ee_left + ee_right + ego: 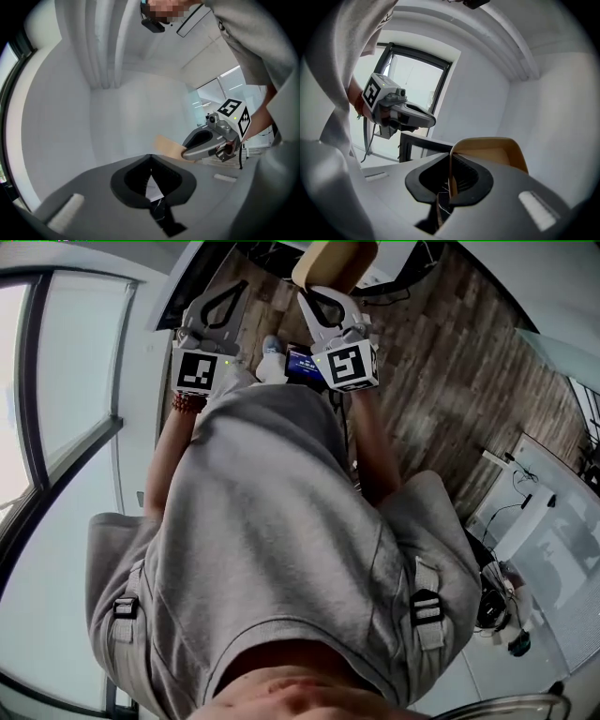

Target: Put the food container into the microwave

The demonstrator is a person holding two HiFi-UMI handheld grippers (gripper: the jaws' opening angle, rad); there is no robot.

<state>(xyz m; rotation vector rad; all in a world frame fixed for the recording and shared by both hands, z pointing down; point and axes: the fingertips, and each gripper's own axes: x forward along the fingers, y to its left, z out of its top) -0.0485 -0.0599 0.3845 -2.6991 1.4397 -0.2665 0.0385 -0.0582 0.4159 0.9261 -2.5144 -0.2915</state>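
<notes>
Right tongs [450, 161] pinch one wall of tan food container [333, 261], top centre of head view. Left tongs [150, 158] pressed together, empty. Risk: the single-edge grip lets the container swing or slip before reaching the microwave

Head view steeply down, gripper views close and upward, all on food container [487, 152].
</notes>
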